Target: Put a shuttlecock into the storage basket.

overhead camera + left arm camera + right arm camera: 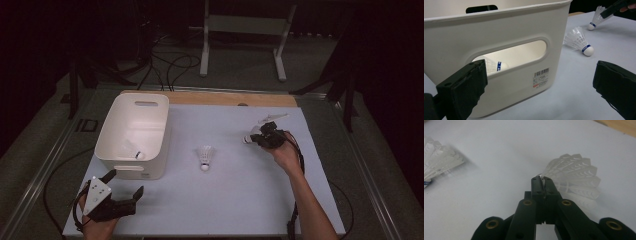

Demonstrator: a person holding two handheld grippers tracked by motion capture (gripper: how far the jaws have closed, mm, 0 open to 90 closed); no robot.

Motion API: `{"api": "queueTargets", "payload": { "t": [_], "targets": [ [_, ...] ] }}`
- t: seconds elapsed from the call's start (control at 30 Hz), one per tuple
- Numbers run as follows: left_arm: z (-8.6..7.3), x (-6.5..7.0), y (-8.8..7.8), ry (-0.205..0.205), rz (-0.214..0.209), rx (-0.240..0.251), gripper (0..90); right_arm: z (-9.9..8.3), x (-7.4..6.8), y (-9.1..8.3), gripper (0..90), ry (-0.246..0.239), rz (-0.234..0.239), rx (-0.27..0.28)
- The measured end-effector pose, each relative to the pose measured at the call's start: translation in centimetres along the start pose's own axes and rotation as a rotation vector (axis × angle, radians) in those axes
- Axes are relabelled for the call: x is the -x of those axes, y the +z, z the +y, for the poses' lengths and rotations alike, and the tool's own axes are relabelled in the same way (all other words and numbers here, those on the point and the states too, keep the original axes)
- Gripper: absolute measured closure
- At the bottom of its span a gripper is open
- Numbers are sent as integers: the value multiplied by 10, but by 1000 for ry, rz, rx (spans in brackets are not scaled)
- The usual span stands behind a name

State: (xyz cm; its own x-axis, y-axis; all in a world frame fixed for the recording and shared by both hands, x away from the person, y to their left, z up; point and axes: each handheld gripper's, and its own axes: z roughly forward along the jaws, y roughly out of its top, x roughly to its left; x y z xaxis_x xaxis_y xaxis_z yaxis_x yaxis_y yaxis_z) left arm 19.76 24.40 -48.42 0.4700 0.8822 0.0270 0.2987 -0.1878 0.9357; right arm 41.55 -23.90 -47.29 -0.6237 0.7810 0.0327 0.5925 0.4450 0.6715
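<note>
1 shuttlecock (138, 154) lies in the bin (111, 131), another (205, 157) right of it.

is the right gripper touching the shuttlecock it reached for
Touching. The right gripper view shows the right gripper with its jaws shut together on the feather edge of the shuttlecock, white feather pinched between the tips.

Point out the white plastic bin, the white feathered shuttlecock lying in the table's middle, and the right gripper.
white plastic bin (111, 131): high view, left wall.
white feathered shuttlecock (205, 155): high view, feather skirt.
right gripper (543, 179): right gripper view, between its fingertips.
</note>
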Motion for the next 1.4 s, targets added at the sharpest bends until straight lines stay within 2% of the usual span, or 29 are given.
{"api": "queueTargets", "payload": {
  "t": [0.2,0.57,1.4],
  "targets": [
    [0,1,0,0,-1,0,0,3,-2,-6,894,-13,-16,21],
    [0,0,0,0,-1,1,0,8,-8,-10,894,-22,-8,46],
    [0,0,0,0,0,4,0,14,-16,-18,894,-23,-13,65]
  ]
}}
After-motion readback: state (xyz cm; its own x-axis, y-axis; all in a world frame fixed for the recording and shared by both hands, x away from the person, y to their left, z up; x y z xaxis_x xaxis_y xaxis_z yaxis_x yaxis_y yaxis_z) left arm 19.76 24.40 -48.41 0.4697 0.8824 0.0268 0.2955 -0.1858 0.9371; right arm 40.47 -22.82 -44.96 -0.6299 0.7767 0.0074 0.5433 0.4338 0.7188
